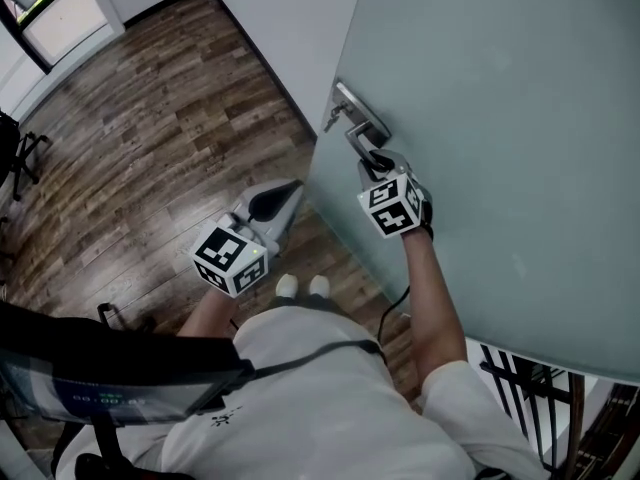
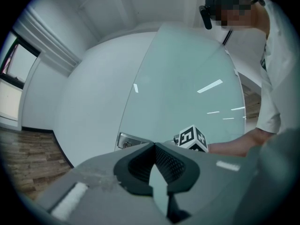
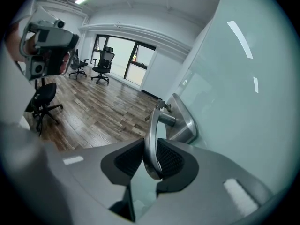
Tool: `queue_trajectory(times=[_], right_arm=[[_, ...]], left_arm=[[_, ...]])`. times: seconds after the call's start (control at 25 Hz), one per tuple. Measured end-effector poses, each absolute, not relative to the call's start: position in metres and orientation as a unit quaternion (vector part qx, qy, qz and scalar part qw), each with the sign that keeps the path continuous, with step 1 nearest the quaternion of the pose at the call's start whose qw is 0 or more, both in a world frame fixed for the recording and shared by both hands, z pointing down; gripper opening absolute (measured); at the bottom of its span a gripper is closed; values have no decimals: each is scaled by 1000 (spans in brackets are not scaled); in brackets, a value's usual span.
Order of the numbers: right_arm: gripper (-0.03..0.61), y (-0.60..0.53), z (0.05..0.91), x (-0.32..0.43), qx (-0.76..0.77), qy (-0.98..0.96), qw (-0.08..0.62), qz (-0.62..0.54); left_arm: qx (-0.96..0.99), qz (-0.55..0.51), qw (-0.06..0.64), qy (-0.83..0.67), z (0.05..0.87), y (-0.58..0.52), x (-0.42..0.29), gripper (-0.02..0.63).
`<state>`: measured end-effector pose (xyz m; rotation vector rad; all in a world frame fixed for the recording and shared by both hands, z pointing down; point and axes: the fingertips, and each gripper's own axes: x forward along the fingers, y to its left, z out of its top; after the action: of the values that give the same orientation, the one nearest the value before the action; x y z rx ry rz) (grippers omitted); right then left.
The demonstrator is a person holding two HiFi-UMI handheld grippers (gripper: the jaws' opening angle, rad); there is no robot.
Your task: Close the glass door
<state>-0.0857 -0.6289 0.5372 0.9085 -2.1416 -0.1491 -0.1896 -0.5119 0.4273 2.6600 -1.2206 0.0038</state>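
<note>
1. Frosted, pale green, the one glass door (image 1: pixel 500 118) stands just ahead of both pairs of my jaws, and its free edge passes close by my left tips.
2. My right gripper (image 3: pixel 151 146) has its two jaws pinched on the single brushed-metal lever handle (image 3: pixel 150 121). The lever runs down between my ribbed pads, and both pads touch it.
3. One metal lock plate (image 3: pixel 186 121) carries that lever, just beyond my right jaws. What looks like one key (image 3: pixel 161 106) sticks out of the plate past the lever's root.
4. My left gripper (image 2: pixel 153 146) grips nothing. Its two jaws are pressed together at the tips and point at the door's glass, with the same plate just beyond them and a little to their left.
5. Two black-and-white marker cubes (image 1: pixel 232 260) ride behind my jaws, one on each gripper. The right one sits just past my left tips, to their right.
6. Brown wooden plank floor (image 1: pixel 150 138) spreads to the left of my right jaws. Three black office chairs (image 3: pixel 104 64) stand on it, well apart from the door: two far off by the windows and one nearer.
</note>
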Motion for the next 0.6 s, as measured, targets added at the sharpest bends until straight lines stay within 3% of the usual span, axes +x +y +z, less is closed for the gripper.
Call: queue_trajectory(times=[0.6], right_arm=[[94,-600,515,-129,327,-857,392,-69]], left_arm=[[891,-8,121,-438,411,-499,-205,3]])
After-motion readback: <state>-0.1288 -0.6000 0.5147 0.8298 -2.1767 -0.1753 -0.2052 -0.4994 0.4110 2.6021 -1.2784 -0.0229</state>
